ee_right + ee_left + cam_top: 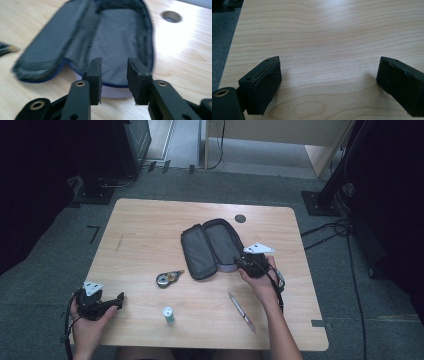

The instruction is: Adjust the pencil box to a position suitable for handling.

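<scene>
One soft grey fabric case (210, 247), oval, unzipped flat on the pale wood-grain bench (150, 227); right gripper (114, 70) at its near edge, fingers parted, empty; left gripper (118, 300) well left, fingers wide; one round tape dispenser (165, 279), one slim pen (241, 311), one small tube (168, 314) nearer.

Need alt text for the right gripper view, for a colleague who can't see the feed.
The right gripper, black jaws slightly apart and holding nothing, points at the near edge of an unzipped dark grey fabric pencil case lying open and empty on the light wooden table. A round cable hole sits in the tabletop beyond.
</scene>
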`<state>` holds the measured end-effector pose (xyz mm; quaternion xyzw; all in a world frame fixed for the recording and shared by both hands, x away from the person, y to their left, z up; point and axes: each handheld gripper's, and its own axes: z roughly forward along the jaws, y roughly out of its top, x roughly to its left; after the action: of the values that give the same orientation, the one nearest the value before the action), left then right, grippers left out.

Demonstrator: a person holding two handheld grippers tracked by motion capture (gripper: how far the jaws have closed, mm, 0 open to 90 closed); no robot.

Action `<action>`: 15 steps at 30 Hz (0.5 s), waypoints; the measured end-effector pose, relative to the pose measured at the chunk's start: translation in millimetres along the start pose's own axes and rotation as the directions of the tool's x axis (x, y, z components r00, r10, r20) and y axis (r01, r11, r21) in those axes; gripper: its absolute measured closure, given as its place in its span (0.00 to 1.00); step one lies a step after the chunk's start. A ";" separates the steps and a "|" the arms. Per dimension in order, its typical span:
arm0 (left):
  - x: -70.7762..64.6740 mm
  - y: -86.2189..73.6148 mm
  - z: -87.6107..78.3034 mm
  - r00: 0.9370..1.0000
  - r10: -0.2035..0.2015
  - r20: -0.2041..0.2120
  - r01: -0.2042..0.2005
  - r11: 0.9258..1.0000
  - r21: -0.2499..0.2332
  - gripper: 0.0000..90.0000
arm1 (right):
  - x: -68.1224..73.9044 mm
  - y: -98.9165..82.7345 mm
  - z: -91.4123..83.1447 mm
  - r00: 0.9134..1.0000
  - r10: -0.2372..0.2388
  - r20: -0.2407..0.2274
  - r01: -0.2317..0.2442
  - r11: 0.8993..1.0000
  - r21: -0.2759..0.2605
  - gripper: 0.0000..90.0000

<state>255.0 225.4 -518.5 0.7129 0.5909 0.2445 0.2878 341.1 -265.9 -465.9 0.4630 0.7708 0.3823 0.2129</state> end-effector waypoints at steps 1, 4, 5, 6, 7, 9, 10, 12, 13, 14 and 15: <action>0.0 0.0 0.0 1.000 0.000 0.000 0.000 1.000 0.000 0.07 | 2.2 0.4 0.6 1.000 -0.023 -0.009 0.023 1.000 0.002 0.70; 0.1 0.0 -0.1 1.000 0.002 0.000 -0.002 1.000 0.002 0.07 | 8.1 0.6 4.2 0.996 -0.073 -0.047 0.073 0.997 0.009 0.69; 0.1 0.0 -0.1 1.000 0.002 0.000 -0.002 1.000 0.002 0.07 | 8.1 0.6 4.2 0.996 -0.073 -0.047 0.073 0.997 0.009 0.69; 0.1 0.0 0.0 1.000 0.000 0.000 0.000 1.000 0.000 0.07 | 9.6 0.1 6.8 0.994 -0.087 -0.059 0.088 0.996 0.016 0.68; 0.0 0.0 0.0 1.000 0.000 0.000 0.000 1.000 0.000 0.07 | 11.6 -1.4 12.2 0.992 -0.104 -0.074 0.107 0.993 0.044 0.65; 0.0 0.0 0.0 1.000 0.000 0.000 0.000 1.000 0.000 0.07 | 12.0 -2.6 16.0 0.991 -0.108 -0.084 0.113 0.992 0.058 0.63; 0.1 0.0 -0.2 1.000 0.002 0.002 -0.002 1.000 0.000 0.07 | 12.2 -3.2 18.0 0.990 -0.110 -0.091 0.116 0.991 0.064 0.62; 0.1 0.0 -0.2 1.000 0.002 0.002 -0.002 1.000 0.000 0.07 | 12.9 -5.6 22.7 0.987 -0.129 -0.100 0.137 0.988 0.074 0.60; 0.0 0.0 -0.2 1.000 0.002 0.002 -0.002 1.000 0.000 0.07 | 12.8 -6.1 24.3 0.986 -0.139 -0.095 0.147 0.986 0.077 0.59; 0.0 0.0 -0.2 1.000 0.003 0.002 -0.003 1.000 0.000 0.07 | 13.6 -6.6 25.6 0.985 -0.152 -0.085 0.159 0.983 0.094 0.59; 0.0 0.0 -0.2 1.000 0.002 0.002 -0.002 1.000 0.000 0.07 | 14.7 -7.2 27.2 0.981 -0.178 -0.075 0.185 0.977 0.104 0.59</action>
<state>254.9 225.4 -518.3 0.7139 0.5898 0.2441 0.2878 348.7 -244.4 -487.9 0.3892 0.8364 0.3328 0.1957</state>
